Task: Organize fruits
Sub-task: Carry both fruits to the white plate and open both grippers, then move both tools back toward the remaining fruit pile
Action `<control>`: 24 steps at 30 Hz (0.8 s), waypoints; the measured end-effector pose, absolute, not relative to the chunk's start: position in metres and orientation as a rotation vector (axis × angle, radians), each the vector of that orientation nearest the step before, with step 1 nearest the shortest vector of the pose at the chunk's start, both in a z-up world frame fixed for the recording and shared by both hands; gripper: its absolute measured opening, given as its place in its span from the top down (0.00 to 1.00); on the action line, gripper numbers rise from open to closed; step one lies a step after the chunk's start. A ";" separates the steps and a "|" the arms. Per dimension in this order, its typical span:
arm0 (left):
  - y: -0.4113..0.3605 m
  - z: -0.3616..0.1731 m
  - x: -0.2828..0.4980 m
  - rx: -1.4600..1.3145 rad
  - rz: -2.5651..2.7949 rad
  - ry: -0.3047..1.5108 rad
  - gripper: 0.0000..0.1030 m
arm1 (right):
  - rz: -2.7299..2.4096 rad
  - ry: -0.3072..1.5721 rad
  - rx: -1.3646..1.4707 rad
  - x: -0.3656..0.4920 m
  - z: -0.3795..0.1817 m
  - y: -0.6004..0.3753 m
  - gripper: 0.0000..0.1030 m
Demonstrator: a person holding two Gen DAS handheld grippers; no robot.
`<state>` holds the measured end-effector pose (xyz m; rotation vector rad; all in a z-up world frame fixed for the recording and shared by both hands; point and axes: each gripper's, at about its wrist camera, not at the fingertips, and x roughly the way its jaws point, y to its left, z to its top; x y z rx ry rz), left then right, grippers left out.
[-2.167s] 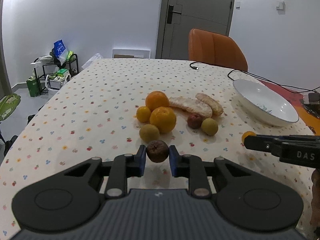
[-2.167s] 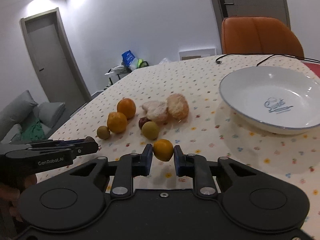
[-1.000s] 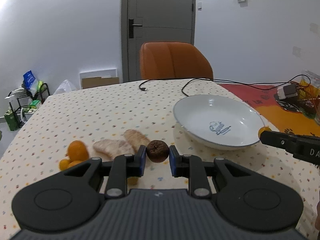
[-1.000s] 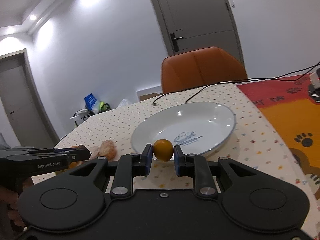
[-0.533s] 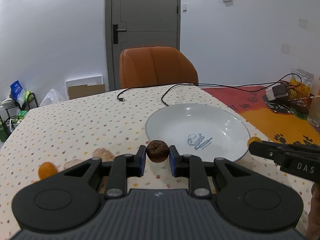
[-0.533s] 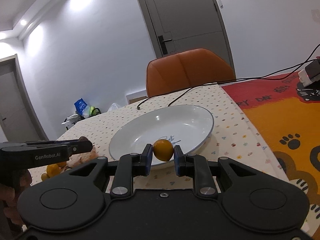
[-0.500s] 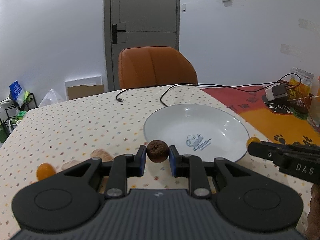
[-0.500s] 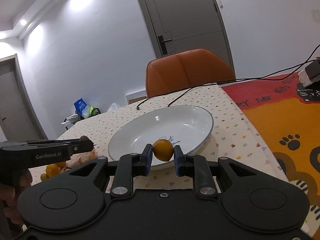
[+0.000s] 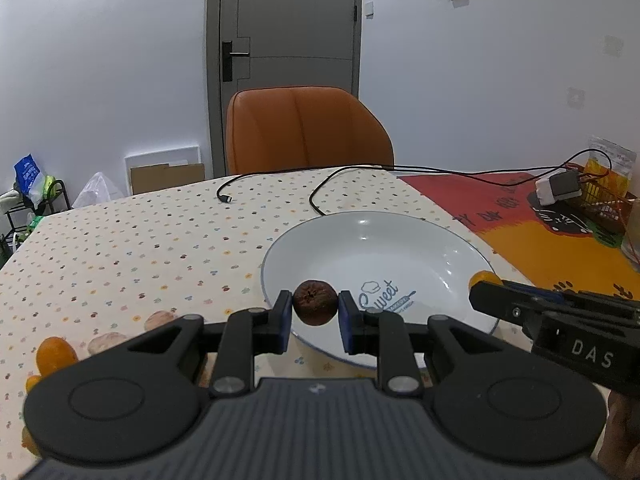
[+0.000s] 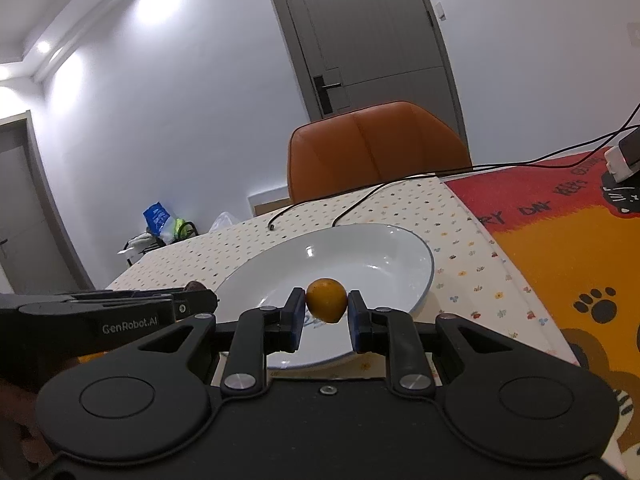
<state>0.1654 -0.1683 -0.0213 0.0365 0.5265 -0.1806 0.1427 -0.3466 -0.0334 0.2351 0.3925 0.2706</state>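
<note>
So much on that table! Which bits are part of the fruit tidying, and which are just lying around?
Part of the job: brown fruit in the left gripper; orange fruit in the right gripper; white plate; leftover fruits.

Lying about: black cable; orange chair; charger.

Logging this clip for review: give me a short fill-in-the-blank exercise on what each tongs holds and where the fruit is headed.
1. The left tongs grip a wrinkled ____ fruit.
2. The right tongs grip a small ____ fruit.
3. Both fruits hang over the white ____, which holds no fruit yet.
4. The chair behind the table is ____.

Missing words: brown; orange; plate; orange
</note>
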 end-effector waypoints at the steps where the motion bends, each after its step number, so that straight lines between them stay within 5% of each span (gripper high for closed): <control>1: -0.169 -0.022 0.166 0.034 -0.179 0.528 0.78 | 0.266 0.390 0.239 0.144 -0.033 -0.347 0.79; 14: -0.179 -0.026 0.178 0.013 -0.177 0.548 0.78 | 0.220 0.380 0.273 0.138 -0.034 -0.360 0.70; 20: -0.179 -0.022 0.173 0.016 -0.177 0.532 0.72 | 0.216 0.377 0.270 0.132 -0.035 -0.362 0.55; 24: -0.166 -0.021 0.172 -0.015 -0.134 0.551 0.56 | 0.205 0.375 0.271 0.130 -0.035 -0.361 0.38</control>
